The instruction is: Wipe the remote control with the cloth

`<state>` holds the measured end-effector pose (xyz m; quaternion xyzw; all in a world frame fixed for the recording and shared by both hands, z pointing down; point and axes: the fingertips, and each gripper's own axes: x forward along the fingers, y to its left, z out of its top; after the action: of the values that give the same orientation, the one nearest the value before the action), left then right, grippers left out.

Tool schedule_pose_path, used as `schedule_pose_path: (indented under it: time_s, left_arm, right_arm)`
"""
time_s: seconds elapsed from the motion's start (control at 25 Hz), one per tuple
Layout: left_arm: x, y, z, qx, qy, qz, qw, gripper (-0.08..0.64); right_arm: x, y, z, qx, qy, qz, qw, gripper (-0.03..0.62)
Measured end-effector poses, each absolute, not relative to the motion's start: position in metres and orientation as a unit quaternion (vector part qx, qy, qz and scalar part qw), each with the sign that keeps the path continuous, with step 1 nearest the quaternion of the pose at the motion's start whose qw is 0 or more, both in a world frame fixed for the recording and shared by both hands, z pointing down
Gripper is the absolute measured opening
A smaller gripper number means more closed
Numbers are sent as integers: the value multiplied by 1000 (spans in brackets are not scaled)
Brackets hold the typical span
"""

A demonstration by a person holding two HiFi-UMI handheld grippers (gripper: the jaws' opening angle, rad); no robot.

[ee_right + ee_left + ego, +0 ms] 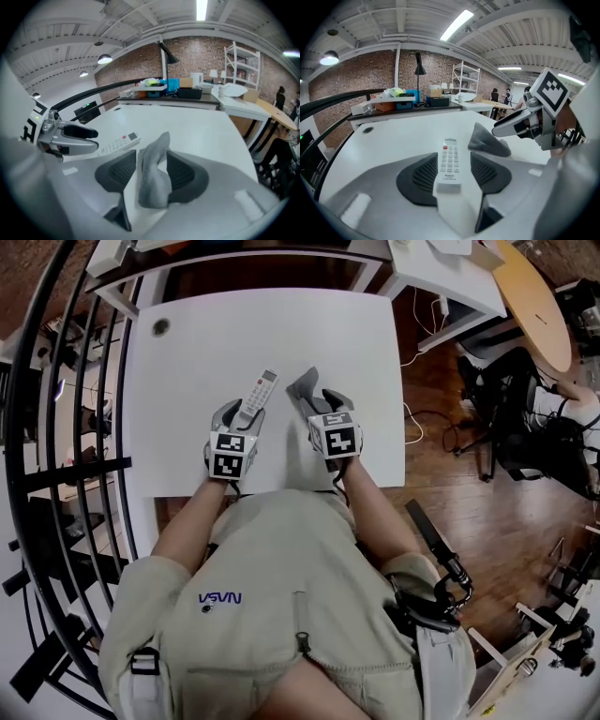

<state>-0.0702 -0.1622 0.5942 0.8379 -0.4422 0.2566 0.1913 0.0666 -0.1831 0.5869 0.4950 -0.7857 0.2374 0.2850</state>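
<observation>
A white remote control [260,395] sticks forward out of my left gripper [242,414], button side up, above the white table [206,348]. In the left gripper view the remote [449,160] lies lengthwise between the dark pads, which hold it by its near end. A grey cloth [306,384] stands crumpled between the jaws of my right gripper [319,407]. In the right gripper view the cloth [153,180] leans on the left pad, and a gap shows at the right pad. The two grippers are side by side, close together, near the table's front edge.
A round cable hole [161,327] sits at the table's far left corner. Beyond it stands a desk [408,104] with boxes and a black lamp. A black railing [56,474] runs along the left. Wooden floor, cables and a chair [511,418] are to the right.
</observation>
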Motion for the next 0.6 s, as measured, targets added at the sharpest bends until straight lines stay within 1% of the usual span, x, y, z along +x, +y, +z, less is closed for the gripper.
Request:
schedule_pose_path:
  time_s: [0.04,0.08,0.16,0.2,0.24,0.32,0.4,0.6]
  left_arm:
    - [-71,-161,582,841,-448,242,183,218]
    - [-72,-162,569,844,-455,223,175,202]
    - [-74,-163,541,848,-470,187,158,187]
    - [-75,-162,527,850,-475,172,147,160]
    - [-77,-161,513,852,-481,160,134,125]
    - [-82,-160,487,852,-493,138,108,76]
    - [-86,-157,463,855,-497,121,90,13]
    - [-99,-139,411,870,-484,68,60,9]
  right_arm:
    - [69,-184,575,509,-785,229,268,204]
    - [72,-185,561,524,-784,222,248,177]
    - [79,-186,530,553,-781,209,200,96]
    - [80,-186,515,566,-780,202,177,57]
    - [81,-184,500,576,-778,193,157,34]
    - [82,-179,472,594,-775,167,133,6]
    - [80,-169,447,607,-774,133,121,5]
    - [60,-134,406,626,-769,80,101,5]
